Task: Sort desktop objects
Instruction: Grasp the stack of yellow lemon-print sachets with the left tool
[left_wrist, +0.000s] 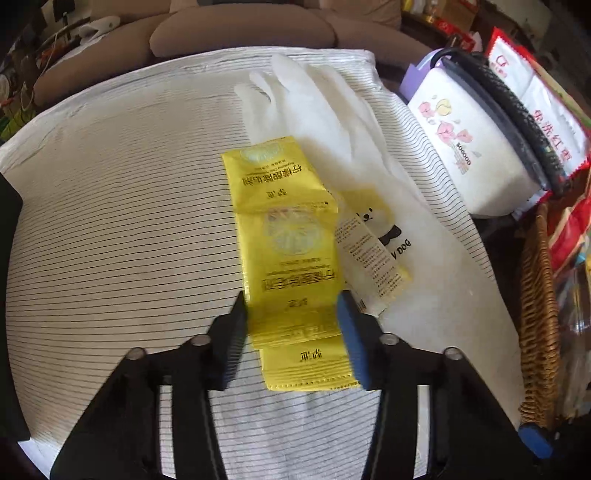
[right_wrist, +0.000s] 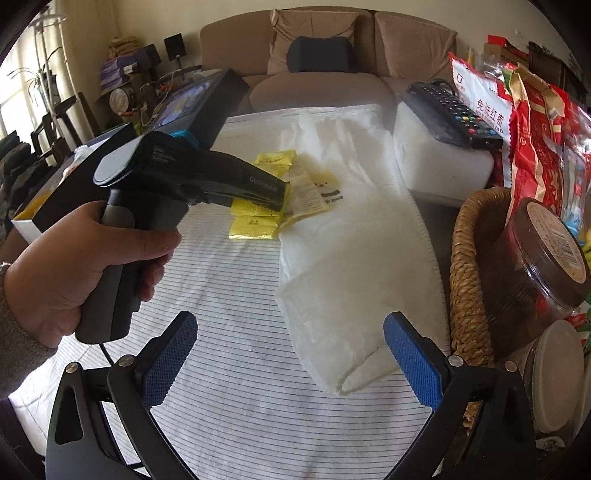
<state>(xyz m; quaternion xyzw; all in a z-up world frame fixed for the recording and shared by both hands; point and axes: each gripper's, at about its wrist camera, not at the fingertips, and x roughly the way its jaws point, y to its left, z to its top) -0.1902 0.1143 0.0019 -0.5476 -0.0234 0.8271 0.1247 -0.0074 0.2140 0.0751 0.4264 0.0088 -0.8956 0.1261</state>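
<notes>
A strip of yellow sachets (left_wrist: 284, 229) lies on the striped cloth (left_wrist: 110, 221), partly over a white glove (left_wrist: 332, 110) and a clear packet with a dog picture (left_wrist: 369, 251). My left gripper (left_wrist: 291, 317) is shut on the near end of the strip, one pad against each long edge. In the right wrist view a hand (right_wrist: 92, 266) holds that gripper (right_wrist: 277, 201) down on the sachets (right_wrist: 255, 221). My right gripper (right_wrist: 291, 332) stands open above the cuff end of the glove (right_wrist: 343, 251), and nothing is gripped.
A wicker basket (right_wrist: 465, 266) holding a brown jar (right_wrist: 535, 258) stands at the right edge. Behind it is a white tissue box (right_wrist: 436, 162) with a remote control (right_wrist: 450, 114) on top, beside red snack bags (right_wrist: 535, 122). A black box (right_wrist: 207, 103) sits at the left.
</notes>
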